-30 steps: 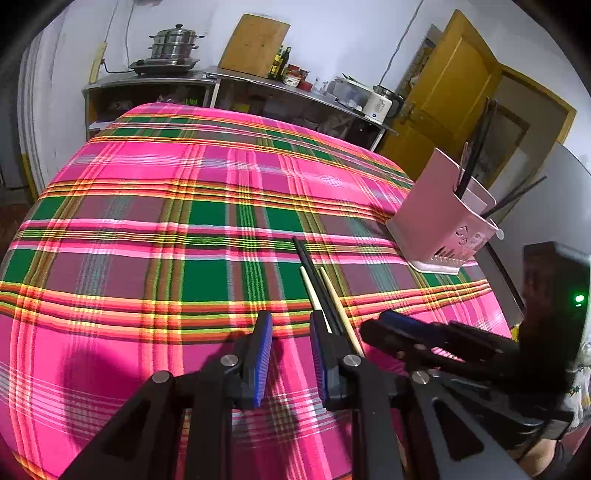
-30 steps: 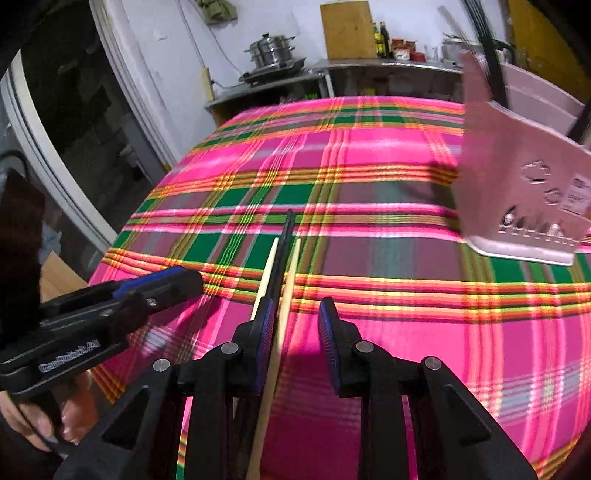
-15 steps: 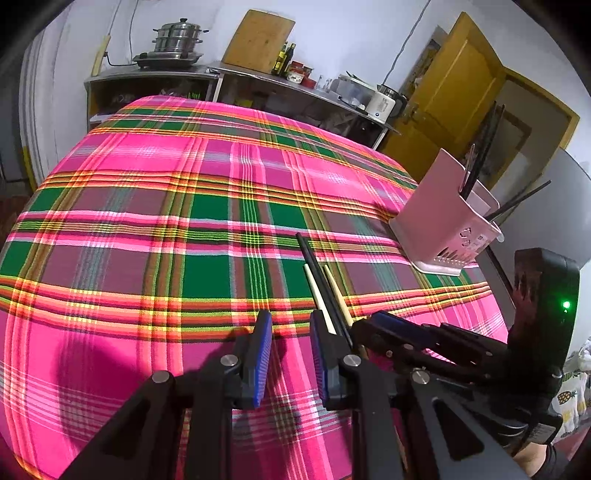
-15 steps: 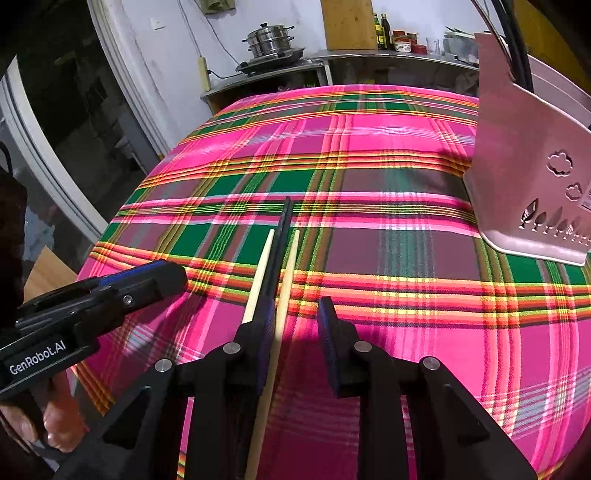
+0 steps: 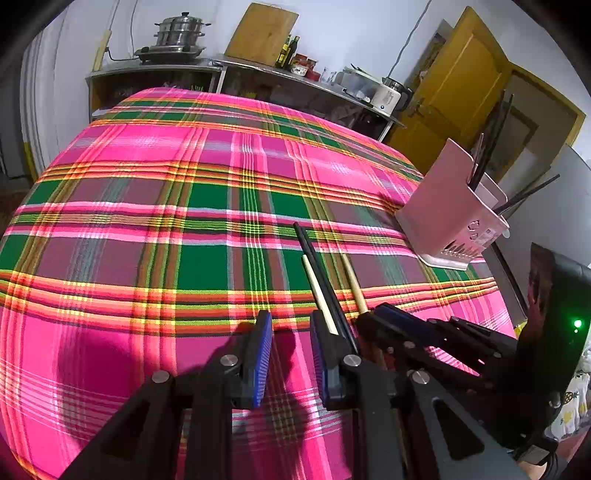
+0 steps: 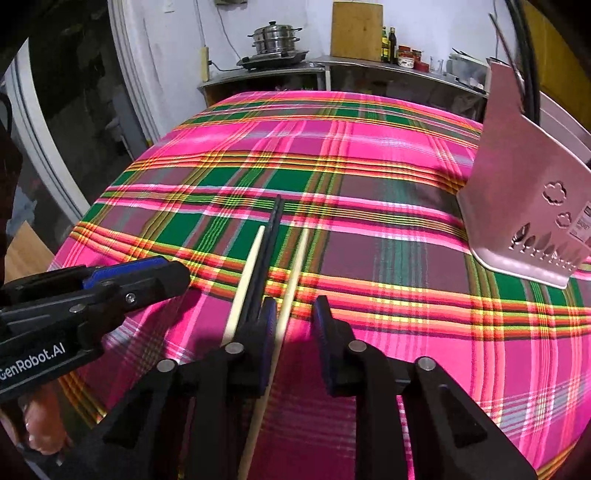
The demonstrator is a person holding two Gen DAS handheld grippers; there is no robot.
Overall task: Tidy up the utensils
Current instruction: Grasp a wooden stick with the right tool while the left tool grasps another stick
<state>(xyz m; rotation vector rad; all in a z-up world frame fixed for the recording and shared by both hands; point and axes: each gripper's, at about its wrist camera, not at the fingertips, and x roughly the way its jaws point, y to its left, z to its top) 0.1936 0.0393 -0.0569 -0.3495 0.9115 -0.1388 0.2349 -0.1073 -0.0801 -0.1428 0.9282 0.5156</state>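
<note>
Two pale wooden chopsticks (image 5: 317, 293) (image 6: 293, 277) and a black pair (image 5: 314, 254) (image 6: 267, 243) lie side by side on the pink plaid tablecloth (image 5: 147, 206). My right gripper (image 6: 293, 332) is open, low over the cloth, with one pale chopstick passing between its fingers. It also shows in the left wrist view (image 5: 384, 317). My left gripper (image 5: 290, 354) is open and empty, just left of the chopsticks; it also shows in the right wrist view (image 6: 147, 273). A pink utensil holder (image 5: 450, 218) (image 6: 524, 206) with dark chopsticks stands at the right.
Behind the table runs a metal counter (image 5: 207, 70) with a steamer pot (image 5: 179, 35), a wooden board, bottles and a kettle. A yellow door (image 5: 458, 92) is at the back right. The table's near edge lies close under both grippers.
The right-hand pale chopstick has shifted away from the black pair, so a gap now shows. Both grippers have drawn back and up slightly, staying open.
</note>
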